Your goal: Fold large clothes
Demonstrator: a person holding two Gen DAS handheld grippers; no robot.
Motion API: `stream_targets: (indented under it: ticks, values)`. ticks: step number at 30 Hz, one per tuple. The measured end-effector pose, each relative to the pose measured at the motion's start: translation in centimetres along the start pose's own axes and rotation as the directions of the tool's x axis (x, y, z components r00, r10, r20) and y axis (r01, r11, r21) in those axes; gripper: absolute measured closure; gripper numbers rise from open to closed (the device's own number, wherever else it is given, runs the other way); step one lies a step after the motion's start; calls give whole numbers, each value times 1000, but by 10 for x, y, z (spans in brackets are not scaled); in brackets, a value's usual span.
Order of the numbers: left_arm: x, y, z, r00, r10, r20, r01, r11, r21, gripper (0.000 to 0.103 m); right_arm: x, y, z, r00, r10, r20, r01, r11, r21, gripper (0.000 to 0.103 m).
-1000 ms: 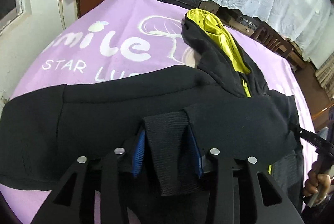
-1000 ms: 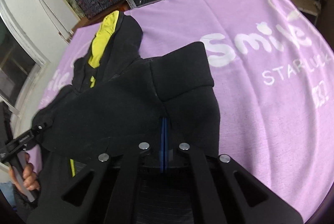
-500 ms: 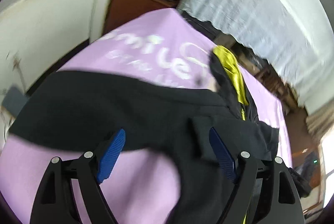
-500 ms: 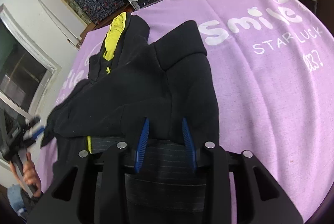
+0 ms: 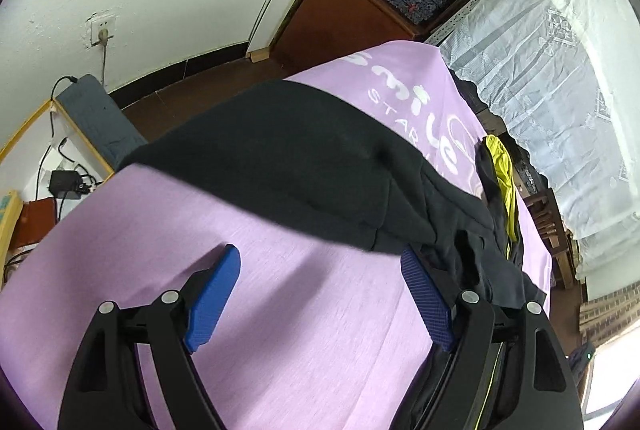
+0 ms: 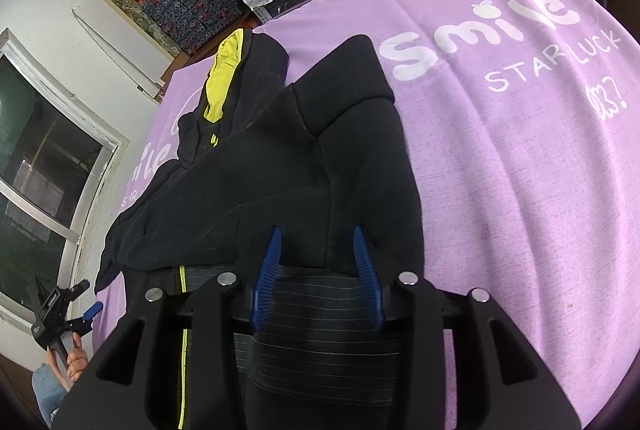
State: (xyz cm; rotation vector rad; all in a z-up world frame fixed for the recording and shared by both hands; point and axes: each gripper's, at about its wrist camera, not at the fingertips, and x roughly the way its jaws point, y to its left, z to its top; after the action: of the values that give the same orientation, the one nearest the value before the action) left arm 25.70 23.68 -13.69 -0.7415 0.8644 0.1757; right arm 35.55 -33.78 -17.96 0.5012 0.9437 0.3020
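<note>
Purple tablecloth [image 6: 520, 157] | black hoodie [image 6: 320, 149] folded | left hand-held gripper [image 5: 320, 310] agape | right hand-held gripper [image 6: 316, 270] agape

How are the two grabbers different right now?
The left gripper has its jaws spread wide over bare purple cloth; the right gripper has its jaws set narrower. The left sits beside the black hoodie; the right sits over its ribbed hem. Both are open, holding nothing.

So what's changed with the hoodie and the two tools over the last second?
Both tools let go: the left tool, earlier clamped on a cuff, is open and has pulled back over bare purple cloth; the right tool opened over the ribbed hem. The black hoodie stays folded, sleeves across its body.
</note>
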Motion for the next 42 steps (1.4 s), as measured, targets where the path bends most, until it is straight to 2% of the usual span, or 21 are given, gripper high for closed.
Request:
stream_targets:
  ticks: [6,8,9,12,13,15,17,22,26,29,31,33,35,38,40,41,42]
  values:
    - [17,-6,19,998,44,50,-42,999,-32,20,0,-3,0,1000,20,2,-20,1000,16,64]
    - [16,0,21,998,11,66,-7,998,-66,22,-1,-4,0,1000,27,2,-27,999,22,64]
    - [12,8,21,997,-30,77,37,994,-101,23,-1,-5,0,1000,30,3,-30,999,25,64]
    - [6,22,26,990,-96,101,111,982,-150,38,-1,-5,0,1000,31,5,-31,999,26,63]
    - [5,25,28,990,-89,110,105,983,-152,46,-1,-5,0,1000,30,6,-30,999,25,62]
    - [5,28,32,990,-87,114,104,982,-156,50,-1,-3,0,1000,27,8,-27,1000,15,60]
    - [7,25,33,990,-80,115,97,984,-150,50,-1,0,-1,1000,20,11,-20,1000,2,57]
    - [11,13,42,992,-5,127,20,993,-113,48,-1,6,-1,1000,3,16,-3,1000,-30,54]
    - [13,29,52,990,-59,129,83,978,-190,50,-1,6,-1,1000,6,16,-5,999,-32,53]
    - [13,44,57,987,-106,120,132,963,-235,62,-1,6,-1,1000,6,16,-6,999,-33,53]
    - [15,49,60,988,-104,112,129,962,-242,84,0,6,-1,1000,6,16,-5,999,-40,51]
    - [16,49,62,990,-97,102,118,967,-225,91,0,7,-1,1000,3,16,-2,999,-48,49]
    - [13,39,63,993,-64,103,82,981,-177,94,0,9,-1,1000,0,18,1,998,-57,48]
    - [2,4,61,989,49,138,-46,999,-22,95,1,11,-2,1000,0,19,2,998,-68,45]
    - [-11,-30,57,975,112,194,-134,985,104,95,1,13,-2,1000,0,19,2,997,-73,45]
    - [-15,-42,56,969,126,213,-157,978,138,95,2,13,-2,1000,0,19,2,997,-74,44]
    - [-22,-64,52,959,143,247,-194,961,198,95,2,13,-2,1000,0,18,1,997,-75,44]
